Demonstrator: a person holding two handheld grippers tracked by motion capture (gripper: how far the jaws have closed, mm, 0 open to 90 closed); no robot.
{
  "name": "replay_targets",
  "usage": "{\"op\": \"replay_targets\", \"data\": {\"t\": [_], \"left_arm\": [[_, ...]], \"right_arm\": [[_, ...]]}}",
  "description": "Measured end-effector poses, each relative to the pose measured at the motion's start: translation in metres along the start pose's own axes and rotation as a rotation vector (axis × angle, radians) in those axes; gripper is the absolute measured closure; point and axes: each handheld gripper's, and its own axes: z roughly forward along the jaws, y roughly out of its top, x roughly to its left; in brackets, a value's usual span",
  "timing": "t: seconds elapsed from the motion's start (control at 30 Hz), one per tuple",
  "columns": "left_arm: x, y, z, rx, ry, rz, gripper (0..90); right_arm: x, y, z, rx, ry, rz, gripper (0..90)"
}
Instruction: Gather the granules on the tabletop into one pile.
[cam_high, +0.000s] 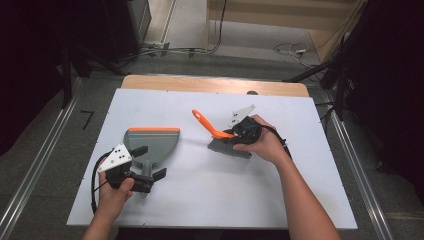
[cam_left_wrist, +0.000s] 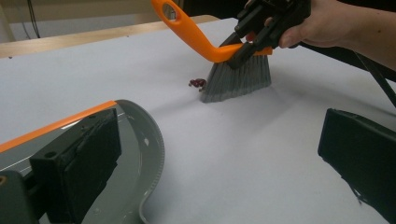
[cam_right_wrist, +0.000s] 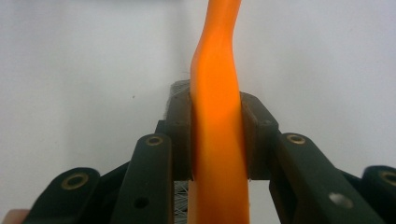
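A grey dustpan (cam_high: 152, 142) with an orange lip lies flat at the table's left. My left gripper (cam_high: 150, 162) hovers over its handle end, open, and nothing is pinched between its jaws (cam_left_wrist: 219, 158). The pan's curved rim (cam_left_wrist: 154, 154) sits beside the left jaw. My right gripper (cam_high: 235, 134) is shut on the orange handle of a hand brush (cam_high: 210, 125). In the right gripper view both pads squeeze that handle (cam_right_wrist: 218, 140). The grey bristles (cam_left_wrist: 238, 81) rest on the table, with a small dark red bit of debris (cam_left_wrist: 197, 83) just beside them.
The white table board (cam_high: 210, 200) has a wooden strip (cam_high: 215, 84) along its far edge. Cables trail from both grippers toward the person. Grey floor with metal rails lies on either side of the table.
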Motion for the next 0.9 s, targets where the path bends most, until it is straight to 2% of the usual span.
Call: {"op": "replay_targets", "data": {"t": [0.3, 0.43, 0.53, 0.6, 0.73, 0.8, 0.83, 0.9], "left_arm": [[0.0, 0.0, 0.0, 0.0, 0.0, -0.003, 0.0], [0.001, 0.0, 0.0, 0.003, 0.002, -0.003, 0.0], [0.001, 0.0, 0.0, 0.006, 0.002, -0.001, 0.0], [0.001, -0.001, 0.001, 0.005, 0.001, -0.002, 0.0], [0.0, -0.001, 0.002, 0.006, -0.003, 0.0, 0.0], [-0.001, 0.0, 0.002, 0.008, -0.003, 0.001, 0.0], [-0.001, 0.0, 0.003, 0.008, -0.004, 0.003, 0.0], [-0.002, 0.0, 0.003, 0.011, -0.005, 0.007, 0.0]], "right_arm": [[-0.006, 0.003, 0.001, 0.006, -0.027, 0.011, 67.5], [-0.003, 0.006, -0.002, 0.017, -0.024, 0.023, 67.8], [0.0, 0.011, -0.01, 0.01, -0.027, 0.06, 68.0], [0.001, 0.015, -0.017, -0.014, -0.033, 0.112, 68.1], [0.01, 0.029, -0.027, -0.06, -0.073, 0.261, 68.1], [0.014, 0.036, -0.024, -0.069, -0.082, 0.332, 68.0], [0.015, 0.04, -0.022, -0.074, -0.081, 0.382, 68.0], [0.017, 0.045, -0.011, -0.092, -0.064, 0.453, 68.1]]}}
